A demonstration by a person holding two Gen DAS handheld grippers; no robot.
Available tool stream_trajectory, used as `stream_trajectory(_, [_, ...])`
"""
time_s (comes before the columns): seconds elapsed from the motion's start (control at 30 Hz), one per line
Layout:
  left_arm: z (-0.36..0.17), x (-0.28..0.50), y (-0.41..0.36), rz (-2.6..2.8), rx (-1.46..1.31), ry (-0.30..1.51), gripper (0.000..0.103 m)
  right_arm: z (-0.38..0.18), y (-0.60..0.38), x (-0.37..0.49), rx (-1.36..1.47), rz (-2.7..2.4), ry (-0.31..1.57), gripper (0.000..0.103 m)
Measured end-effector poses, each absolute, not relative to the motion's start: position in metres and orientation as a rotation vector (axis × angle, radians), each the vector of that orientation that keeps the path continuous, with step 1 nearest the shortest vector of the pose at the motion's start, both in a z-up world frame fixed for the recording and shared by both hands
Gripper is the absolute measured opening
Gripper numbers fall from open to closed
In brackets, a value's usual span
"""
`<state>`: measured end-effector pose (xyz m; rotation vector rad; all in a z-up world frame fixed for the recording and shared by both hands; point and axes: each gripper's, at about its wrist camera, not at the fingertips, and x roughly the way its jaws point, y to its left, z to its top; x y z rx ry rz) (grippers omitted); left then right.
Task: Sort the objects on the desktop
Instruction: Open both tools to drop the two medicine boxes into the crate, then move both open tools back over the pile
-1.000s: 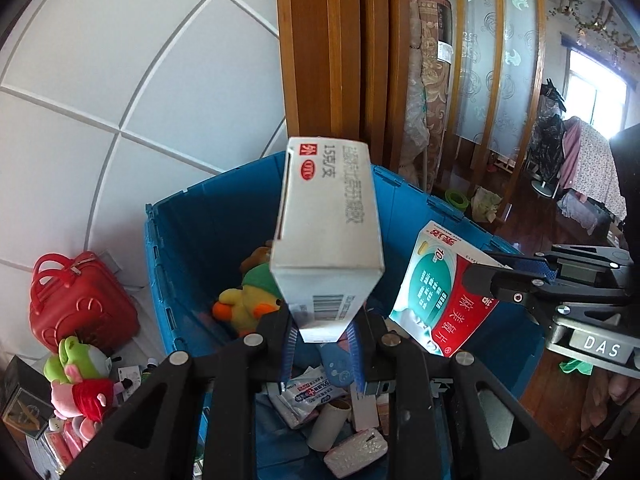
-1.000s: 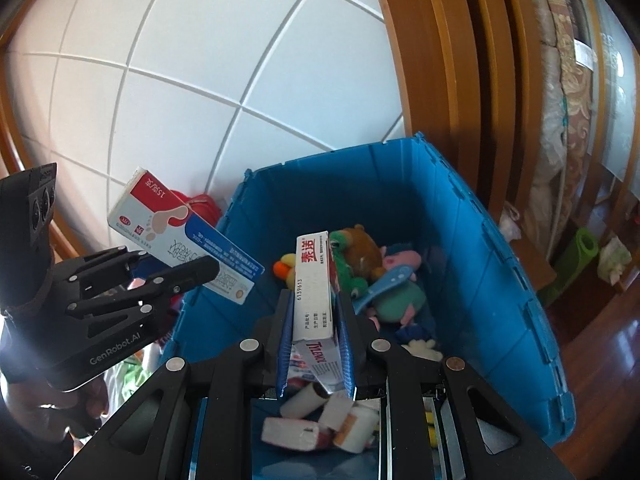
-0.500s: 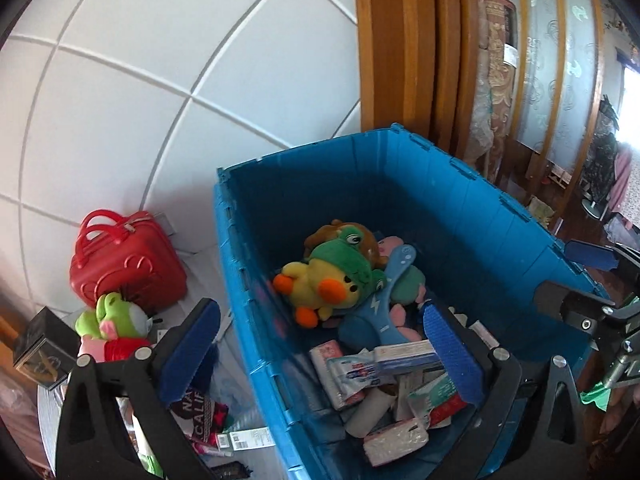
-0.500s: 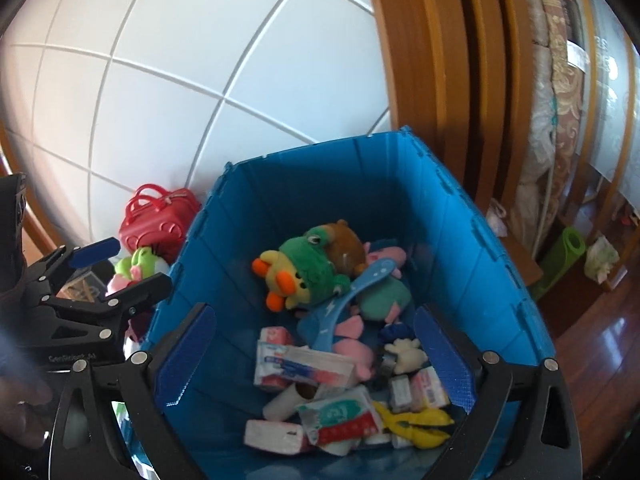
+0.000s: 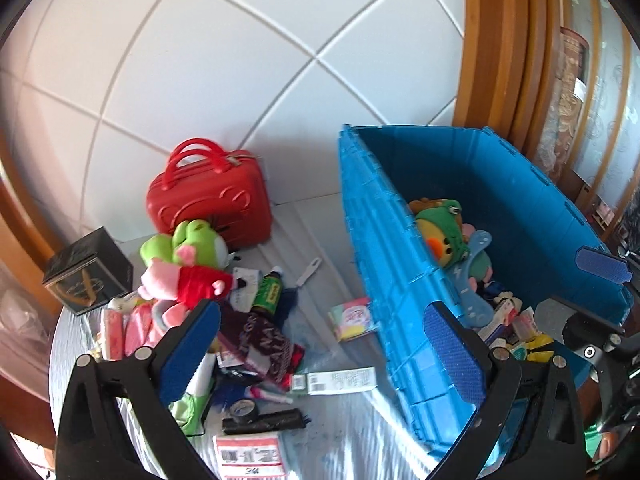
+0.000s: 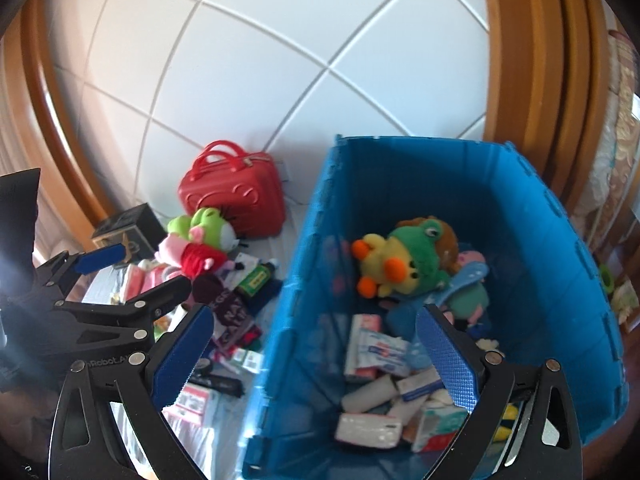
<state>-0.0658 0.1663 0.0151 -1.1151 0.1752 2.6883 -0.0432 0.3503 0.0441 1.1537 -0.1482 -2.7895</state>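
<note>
The left hand-held gripper [image 5: 320, 344] is standing wide open with nothing between its blue pads, and in its own view it is hanging over the counter [image 5: 352, 432], just left of the blue bin [image 5: 384, 280]. From its tips, the unsorted heap is lying at ten to twelve o'clock: a green and pink plush [image 5: 188, 260], a green bottle [image 5: 269, 290], a dark knit cloth [image 5: 260, 344] and a small pastel packet [image 5: 354, 318]. Nearer, at about seven o'clock, a tape roll [image 5: 244, 409] and a red-and-white box [image 5: 250, 456] are waiting. A red case [image 5: 210, 204] and a black box [image 5: 88, 276] are sitting at the heap's far edge. At three o'clock the bin is showing a duck plush [image 5: 442, 236] inside.

In the right wrist view, the right hand-held gripper [image 6: 310, 360] is also gaping empty, straddling the bin's near wall. Inside, at one to four o'clock, the duck plush, a blue scoop-like piece [image 6: 464, 280], white rolls [image 6: 370, 394] and several cartons [image 6: 378, 354] are already lying sorted. The left hand-held gripper is showing at nine o'clock, over the clutter.

Judging by this, the sorting is running perhaps halfway: the bin is filling, yet a good dozen things are waiting on the counter.
</note>
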Motion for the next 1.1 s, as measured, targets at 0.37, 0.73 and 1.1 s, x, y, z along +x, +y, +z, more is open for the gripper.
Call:
stream_trajectory(0.37, [0.006,-0.050,0.083,2.720,-1.177,0.090,0.103,0.037,0.277,-0.045,1.202,-2.764,-0.091,0.103])
stream_trajectory(0.73, [0.000,-0.042,0.027,2.771,-1.226,0.026,0.103,0.033,0.239,-0.043,1.235,-2.778,-0.081,0.103])
stream_trajectory(1.1, [-0.004,-0.040,0.022,2.819,-1.250,0.093,0.103,0.030,0.234,-0.039,1.252,-2.777,-0.081,0.103])
